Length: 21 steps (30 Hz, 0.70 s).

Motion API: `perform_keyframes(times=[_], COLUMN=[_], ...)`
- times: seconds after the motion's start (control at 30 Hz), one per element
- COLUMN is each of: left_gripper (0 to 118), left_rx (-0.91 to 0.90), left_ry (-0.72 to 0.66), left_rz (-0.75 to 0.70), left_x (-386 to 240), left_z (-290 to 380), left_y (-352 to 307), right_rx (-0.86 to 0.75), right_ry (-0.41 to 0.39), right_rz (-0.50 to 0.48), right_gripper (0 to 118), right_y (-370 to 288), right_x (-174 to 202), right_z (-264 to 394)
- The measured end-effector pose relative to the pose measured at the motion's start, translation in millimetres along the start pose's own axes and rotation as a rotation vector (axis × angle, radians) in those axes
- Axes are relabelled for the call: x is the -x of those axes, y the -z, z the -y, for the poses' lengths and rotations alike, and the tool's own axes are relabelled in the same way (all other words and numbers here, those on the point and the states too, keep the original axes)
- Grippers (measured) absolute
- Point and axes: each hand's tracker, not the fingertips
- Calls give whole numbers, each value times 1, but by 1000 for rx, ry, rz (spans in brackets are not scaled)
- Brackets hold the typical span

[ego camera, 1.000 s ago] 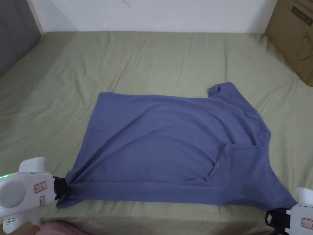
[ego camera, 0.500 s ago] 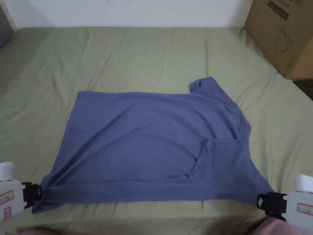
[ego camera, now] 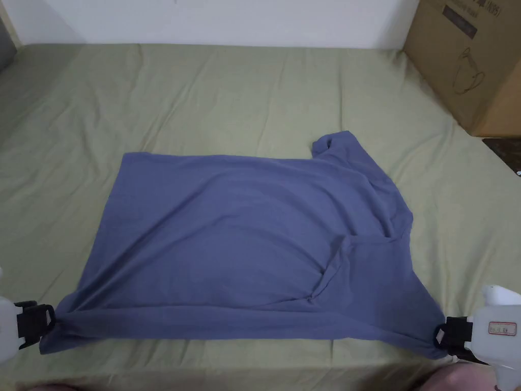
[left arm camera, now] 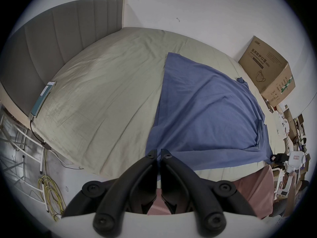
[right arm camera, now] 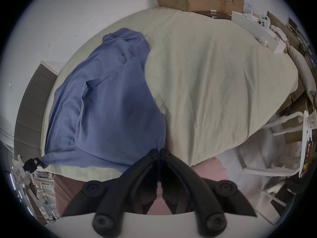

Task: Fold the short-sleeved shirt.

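Note:
A blue short-sleeved shirt (ego camera: 244, 244) lies spread on the olive bed sheet (ego camera: 229, 96), hem side to the left, collar and a bunched sleeve (ego camera: 338, 145) to the right. My left gripper (ego camera: 48, 322) is shut on the near left corner of the shirt (left arm camera: 205, 111). At the near right corner, my right gripper (ego camera: 441, 338) is shut on the shirt (right arm camera: 103, 104). In both gripper views the black jaws (left arm camera: 158, 154) (right arm camera: 158, 151) stand pressed together with blue cloth between them. The front edge is stretched between the two grippers.
A large cardboard box (ego camera: 470, 61) stands at the bed's far right corner. A grey headboard (left arm camera: 68, 35) is on the left, with a phone (left arm camera: 43, 98) on the bed edge. Cables and furniture clutter the floor beside the bed.
Both grippers have drawn apart sideways, pulling the shirt's near edge tighter and flatter. The head camera has also shifted to the right.

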Motion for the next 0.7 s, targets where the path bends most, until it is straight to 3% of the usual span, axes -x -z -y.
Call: perform_keyframes(times=[0.13,0.3,0.43,0.63,0.67,0.7], left_gripper=[2,2,2,2,3,5], left_rx=[18,-14,-52,-14,3,18], left_ry=[10,48,78,202,203,210], left_rz=[-15,-40,-26,-94,-104,-116], left_x=[-1,-10,-21,-46,-49,-50], left_z=[-4,-41,-93,-143,-145,-146], left_y=[2,6,20,86,97,107], right_rx=[-45,-136,-160,-51,-30,-1], right_ry=[-19,22,-8,17,25,50], right_rz=[-13,-93,-51,41,42,47], right_gripper=[2,2,2,3,12,34], right_y=[-22,-51,-39,37,48,55], right_x=[6,20,38,48,48,48], right_z=[-9,-56,-104,-151,-153,-154])
